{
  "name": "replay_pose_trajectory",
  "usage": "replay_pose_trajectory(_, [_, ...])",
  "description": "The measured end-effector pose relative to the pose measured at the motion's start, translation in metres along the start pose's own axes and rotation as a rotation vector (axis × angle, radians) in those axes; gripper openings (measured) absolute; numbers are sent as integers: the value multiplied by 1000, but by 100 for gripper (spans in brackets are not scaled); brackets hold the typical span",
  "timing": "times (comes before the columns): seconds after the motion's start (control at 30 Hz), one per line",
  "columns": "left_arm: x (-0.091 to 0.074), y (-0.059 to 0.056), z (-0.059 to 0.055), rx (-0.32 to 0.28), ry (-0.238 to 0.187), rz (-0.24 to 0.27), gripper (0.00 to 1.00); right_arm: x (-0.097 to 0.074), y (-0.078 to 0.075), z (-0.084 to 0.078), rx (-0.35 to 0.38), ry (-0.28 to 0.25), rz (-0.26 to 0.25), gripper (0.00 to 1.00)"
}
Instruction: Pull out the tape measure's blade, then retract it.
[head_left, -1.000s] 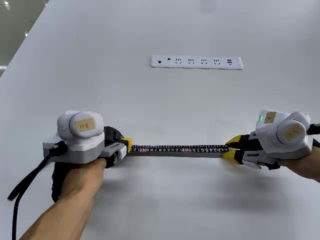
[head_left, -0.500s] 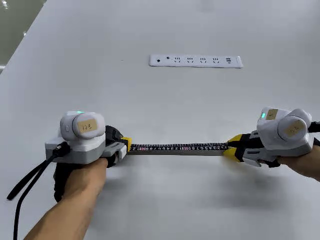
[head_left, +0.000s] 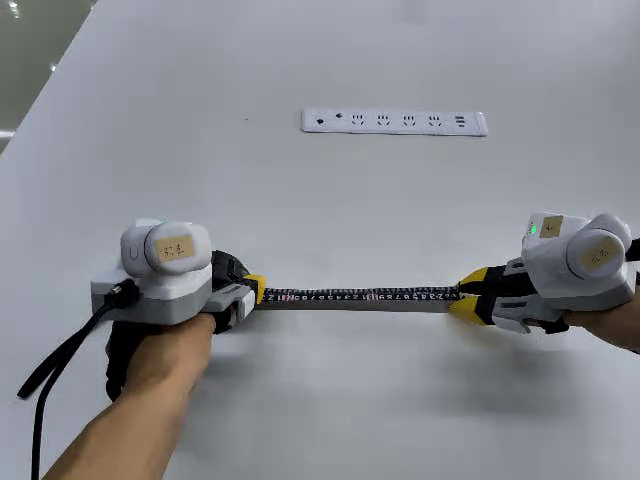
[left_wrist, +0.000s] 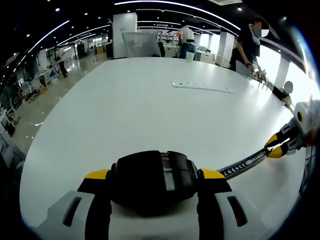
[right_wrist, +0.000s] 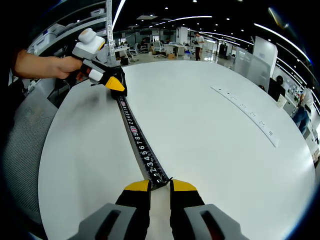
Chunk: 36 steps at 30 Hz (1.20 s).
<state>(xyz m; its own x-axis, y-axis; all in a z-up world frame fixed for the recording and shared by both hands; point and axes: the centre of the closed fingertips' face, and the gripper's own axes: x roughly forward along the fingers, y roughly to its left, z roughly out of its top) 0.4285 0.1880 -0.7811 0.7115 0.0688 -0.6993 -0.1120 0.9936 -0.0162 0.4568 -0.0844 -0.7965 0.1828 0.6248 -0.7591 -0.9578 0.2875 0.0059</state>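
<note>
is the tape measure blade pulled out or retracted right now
Pulled out: the blade stretches from the case in the left gripper to the right gripper, whose fingers pinch its tip.

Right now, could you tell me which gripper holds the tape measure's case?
The left gripper, clamped around the black case; the right gripper only pinches the blade at its tip.

A broad white tabletop (head_left: 330, 60) ran across the head view, with a white power strip (head_left: 394, 122) lying in its upper middle. A wedge of glossy greenish floor (head_left: 30, 60) showed at the upper left corner. In the left gripper view, long ceiling light strips (left_wrist: 150, 2) curved along the top of an open hall. A white pillar (left_wrist: 124, 29) stood at upper centre, people (left_wrist: 188, 37) stood to its right, and bright windows (left_wrist: 272, 60) lined the right edge.
</note>
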Motion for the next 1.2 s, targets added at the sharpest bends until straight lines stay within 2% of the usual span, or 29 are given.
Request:
replay_pose_trajectory(0.4, [0, 1, -1, -1, 14, -7, 66, 3, 2, 4, -38, 14, 69, 14])
replay_pose_trajectory(0.8, [-1, 0, 0, 7, 13, 3, 66, 7, 8, 3, -61, 35, 126, 13])
replay_pose_trajectory(1.07, [-2, 0, 0, 6, 16, 3, 66, 7, 9, 2, -33, 36, 139, 12])
replay_pose_trajectory(1.2, [-5, 0, 7, -9, -2, 4, 65, 7, 9, 2, -35, 39, 142, 11])
